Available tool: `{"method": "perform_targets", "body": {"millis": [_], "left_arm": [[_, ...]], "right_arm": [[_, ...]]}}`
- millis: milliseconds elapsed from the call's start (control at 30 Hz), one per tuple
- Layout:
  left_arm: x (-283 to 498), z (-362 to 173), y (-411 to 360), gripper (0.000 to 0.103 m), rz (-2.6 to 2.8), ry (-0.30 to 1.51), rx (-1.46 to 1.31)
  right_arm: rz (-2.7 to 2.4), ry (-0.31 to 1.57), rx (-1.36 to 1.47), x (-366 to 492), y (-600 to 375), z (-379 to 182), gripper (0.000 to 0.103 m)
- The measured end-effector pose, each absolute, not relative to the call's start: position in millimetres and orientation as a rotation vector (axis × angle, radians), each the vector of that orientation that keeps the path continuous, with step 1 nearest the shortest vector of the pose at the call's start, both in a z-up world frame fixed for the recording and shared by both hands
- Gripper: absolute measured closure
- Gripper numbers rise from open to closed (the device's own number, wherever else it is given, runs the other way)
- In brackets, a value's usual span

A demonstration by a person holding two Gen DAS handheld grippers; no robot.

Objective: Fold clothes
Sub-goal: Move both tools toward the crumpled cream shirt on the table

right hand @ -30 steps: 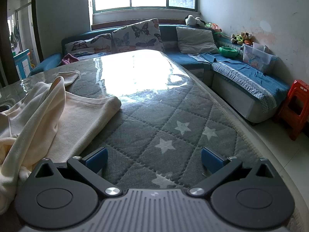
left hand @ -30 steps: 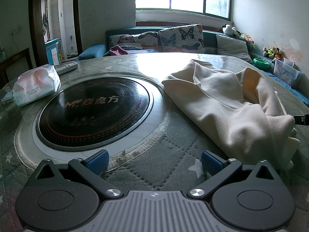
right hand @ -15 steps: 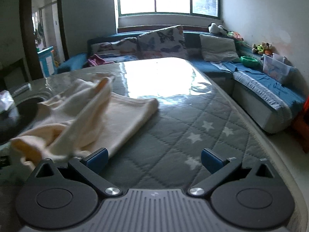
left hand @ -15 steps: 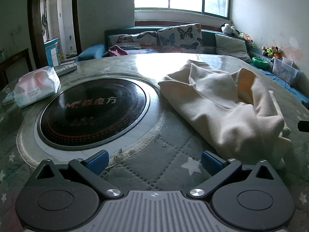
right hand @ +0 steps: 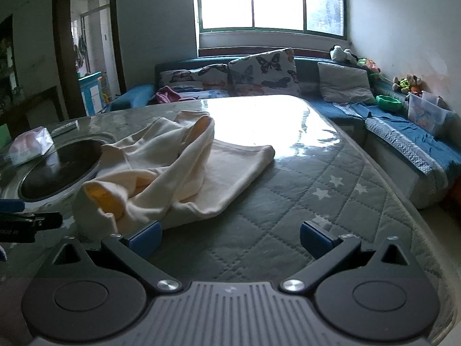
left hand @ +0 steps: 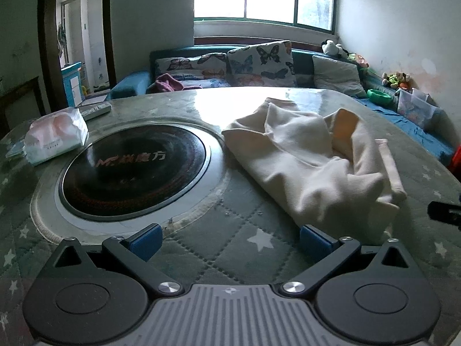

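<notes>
A cream garment (left hand: 311, 161) lies crumpled in a loose heap on the quilted grey star-patterned table cover (left hand: 236, 248), right of the round black cooktop. It also shows in the right wrist view (right hand: 173, 178), at centre left. My left gripper (left hand: 230, 240) is open and empty, low over the cover, its right pad close to the garment's near end. My right gripper (right hand: 230, 238) is open and empty, its left pad next to the garment's near edge. The tip of the right gripper shows at the right edge of the left wrist view (left hand: 445, 212).
A round black induction cooktop (left hand: 132, 170) is set into the table. A tissue pack (left hand: 54, 137) and a remote (left hand: 95, 111) lie at the far left. A blue sofa with butterfly cushions (left hand: 259, 63) stands behind. The table's right edge (right hand: 415, 219) drops to the floor.
Both grippers have drawn back and risen a little. The right view has swung left, bringing the garment towards its centre. The garment's near end has slumped lower on the table.
</notes>
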State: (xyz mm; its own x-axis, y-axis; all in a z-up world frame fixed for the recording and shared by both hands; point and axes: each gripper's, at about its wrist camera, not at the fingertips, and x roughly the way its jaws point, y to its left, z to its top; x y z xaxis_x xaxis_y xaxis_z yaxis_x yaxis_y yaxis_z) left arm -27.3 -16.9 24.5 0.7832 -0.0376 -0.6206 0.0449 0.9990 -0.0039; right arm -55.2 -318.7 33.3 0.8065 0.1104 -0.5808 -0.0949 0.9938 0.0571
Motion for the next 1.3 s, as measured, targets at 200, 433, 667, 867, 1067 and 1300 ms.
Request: {"method": "perform_targets", "body": {"millis": [200, 433, 667, 867, 1067, 1300], "left_arm": [[-34.5, 29.5, -21.2, 0.000, -0.067, 0.657, 0.008], [-42.8, 31.7, -27.6, 0.000, -0.097, 0.653, 0.005], [-49.5, 31.3, -30.3, 0.000, -0.104, 0.659, 0.008], [-52.4, 31.9, -32.3, 0.000, -0.107, 0.659, 0.013], [-53.3, 32.1, -36.5, 0.000, -0.107, 0.666, 0.022], [-55.4, 34.8, -43.9, 0.000, -0.115, 0.662, 0.038]], "right_arm": [[0.126, 0.625, 0.020, -62.4, -313.5, 33.7, 0.000], [0.141, 0.627, 0.011, -72.3, -308.9, 34.3, 0.000], [0.150, 0.635, -0.007, -81.5, -303.2, 35.3, 0.000], [0.168, 0.637, -0.022, -86.0, -297.5, 34.1, 0.000], [0.185, 0.639, -0.034, -88.9, -291.3, 34.6, 0.000], [0.219, 0.644, -0.050, -91.7, -281.9, 33.8, 0.000]]}}
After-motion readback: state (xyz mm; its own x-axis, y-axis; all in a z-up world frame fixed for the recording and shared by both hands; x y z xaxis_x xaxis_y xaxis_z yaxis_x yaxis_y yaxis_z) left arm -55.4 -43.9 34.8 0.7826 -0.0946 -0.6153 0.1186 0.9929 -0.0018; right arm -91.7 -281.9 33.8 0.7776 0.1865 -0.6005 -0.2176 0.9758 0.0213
